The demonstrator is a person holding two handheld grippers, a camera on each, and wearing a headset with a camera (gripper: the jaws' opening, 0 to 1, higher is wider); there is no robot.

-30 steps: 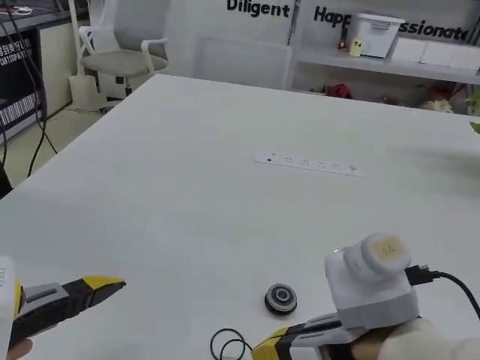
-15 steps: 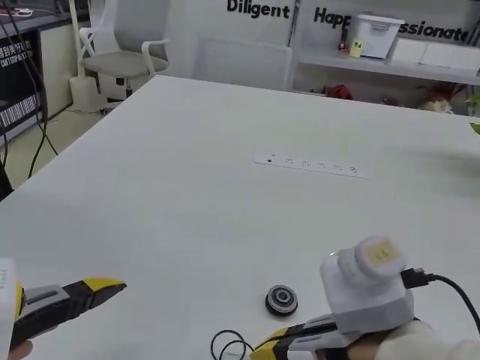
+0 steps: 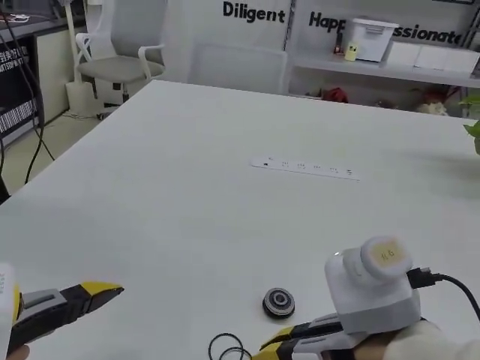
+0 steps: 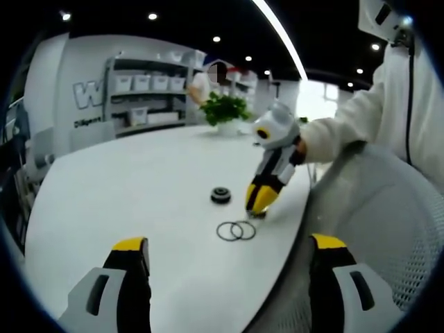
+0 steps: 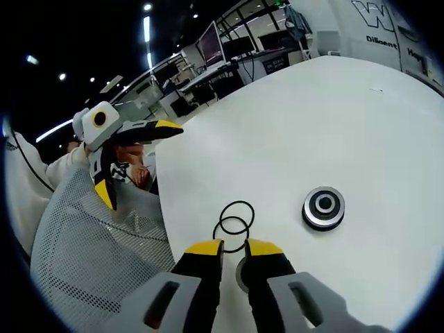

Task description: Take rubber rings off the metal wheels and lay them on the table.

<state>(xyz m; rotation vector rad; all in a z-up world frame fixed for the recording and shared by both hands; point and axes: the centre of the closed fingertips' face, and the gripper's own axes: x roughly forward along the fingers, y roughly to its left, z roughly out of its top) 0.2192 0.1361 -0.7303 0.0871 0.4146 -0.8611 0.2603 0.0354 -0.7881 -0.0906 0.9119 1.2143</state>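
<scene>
Although the head view has tipped slightly over the last second, nothing on the table [image 3: 187, 187] has really moved: wheel, rings and both tools shift together with the picture, so I judge this a pause between steps, not progress. Just ahead of the right gripper [image 5: 234, 248], almost touching its yellow tips, lie two thin black rubber rings [image 5: 234, 218], overlapping each other flat on the tabletop, which suggests two rings are already off. Its jaws stand narrow, close together, and a round dark piece [image 5: 241, 274] shows in the slit between them further back; it may be a second wheel, but I cannot tell whether the jaws pinch it or merely hover over it. Ahead and to the right of those jaws, apart from the rings, sits a metal wheel [image 5: 323, 207] lying flat; its outer band looks dark, though whether a ring is still on it is too small to tell. The left gripper [image 4: 227, 244] has its jaws wide apart and holds nothing, with the rings and wheel well out in front of it and the right gripper's tips pointing down beside them. Far beyond both pairs of jaws lies a white power strip [image 3: 304, 167], and past the table's far corner stands an office chair [image 3: 120, 64]; neither is in the way. Nothing blocks the wheel except the right gripper itself, which stands between it and the person.
</scene>
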